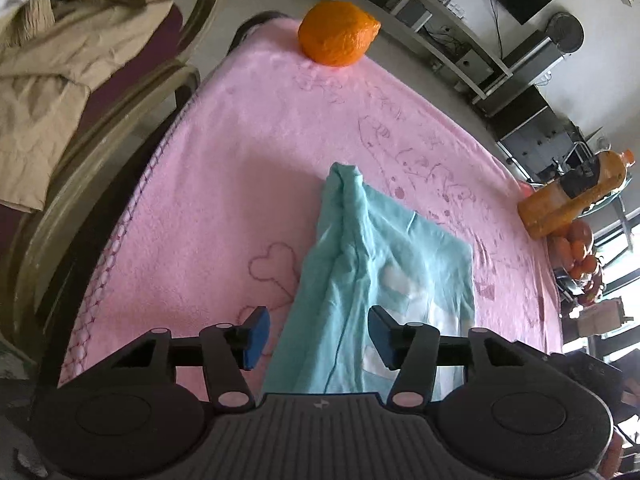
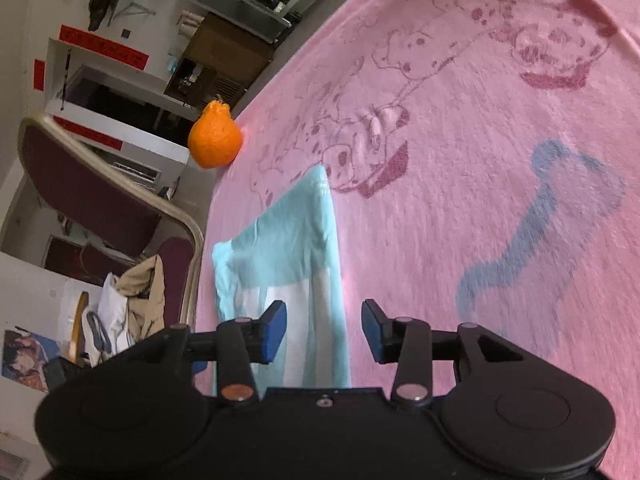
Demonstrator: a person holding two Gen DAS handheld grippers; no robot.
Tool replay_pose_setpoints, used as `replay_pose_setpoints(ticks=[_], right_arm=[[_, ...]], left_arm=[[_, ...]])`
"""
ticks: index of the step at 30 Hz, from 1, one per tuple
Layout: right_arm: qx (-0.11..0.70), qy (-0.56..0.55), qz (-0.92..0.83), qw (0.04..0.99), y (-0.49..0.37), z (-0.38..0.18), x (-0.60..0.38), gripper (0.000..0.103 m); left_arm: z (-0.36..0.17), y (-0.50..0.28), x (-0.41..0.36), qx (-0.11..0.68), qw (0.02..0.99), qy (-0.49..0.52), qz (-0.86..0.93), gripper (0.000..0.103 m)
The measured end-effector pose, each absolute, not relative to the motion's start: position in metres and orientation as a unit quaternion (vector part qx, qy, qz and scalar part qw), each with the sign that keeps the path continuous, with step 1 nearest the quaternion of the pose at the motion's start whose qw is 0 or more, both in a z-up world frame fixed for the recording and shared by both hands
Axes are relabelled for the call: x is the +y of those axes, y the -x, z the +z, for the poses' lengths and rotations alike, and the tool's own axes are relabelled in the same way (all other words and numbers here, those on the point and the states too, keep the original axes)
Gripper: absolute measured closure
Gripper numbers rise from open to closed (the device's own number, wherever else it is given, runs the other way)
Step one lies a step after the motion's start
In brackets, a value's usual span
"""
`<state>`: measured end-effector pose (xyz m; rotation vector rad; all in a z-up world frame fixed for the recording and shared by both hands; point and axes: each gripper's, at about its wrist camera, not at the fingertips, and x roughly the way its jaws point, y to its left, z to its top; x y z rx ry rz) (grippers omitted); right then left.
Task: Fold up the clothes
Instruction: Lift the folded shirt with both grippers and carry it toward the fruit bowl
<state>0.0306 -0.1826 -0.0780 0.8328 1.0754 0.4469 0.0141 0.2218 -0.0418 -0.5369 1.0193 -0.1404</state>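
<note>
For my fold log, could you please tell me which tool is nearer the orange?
Hard to call. The left tool faces the orange across the blanket; the right tool sees it far off, upper left.

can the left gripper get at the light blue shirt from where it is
Probably yes. The left gripper has its jaws open with the light blue cotton shirt lying directly between and ahead of them on the pink fleece blanket; nothing blocks it.

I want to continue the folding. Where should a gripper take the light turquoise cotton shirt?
Probably the bunched ridge of the light turquoise cotton shirt, from above: it stands raised off the pink fleece blanket, whereas the flat panels offer the open left gripper no edge.
</note>
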Motion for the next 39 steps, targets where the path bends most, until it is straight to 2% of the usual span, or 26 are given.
replay_pose_setpoints(ticks=[12,18,23,31,35,36,38,39], right_arm=[[0.497,-0.343,0.237,0.761,-0.051,-0.087,-0.16,0.064],[0.494,-0.339,0.251,0.76,-0.053,-0.088,-0.155,0.072],[0.492,-0.334,0.264,0.76,-0.055,-0.088,-0.151,0.073],[0.456,-0.384,0.254,0.762,-0.065,-0.102,-0.156,0.073],[0.433,-0.399,0.256,0.767,-0.072,-0.107,-0.152,0.073],[0.429,-0.39,0.255,0.773,-0.073,-0.105,-0.148,0.072],[0.421,-0.369,0.252,0.79,-0.071,-0.102,-0.14,0.072],[0.417,-0.358,0.247,0.798,-0.069,-0.1,-0.136,0.078]], left_arm=[[-0.055,-0.034,0.21,0.497,0.837,0.201,-0.103,0.048],[-0.061,-0.046,0.209,0.487,0.835,0.222,-0.13,0.051],[-0.063,-0.055,0.198,0.484,0.839,0.206,-0.136,0.052],[-0.065,-0.067,0.184,0.47,0.847,0.196,-0.152,0.049],[-0.068,-0.065,0.186,0.457,0.847,0.242,-0.125,0.05],[-0.067,-0.064,0.184,0.456,0.849,0.239,-0.12,0.051],[-0.063,-0.061,0.177,0.453,0.858,0.219,-0.107,0.076],[-0.059,-0.057,0.173,0.448,0.864,0.205,-0.1,0.088]])
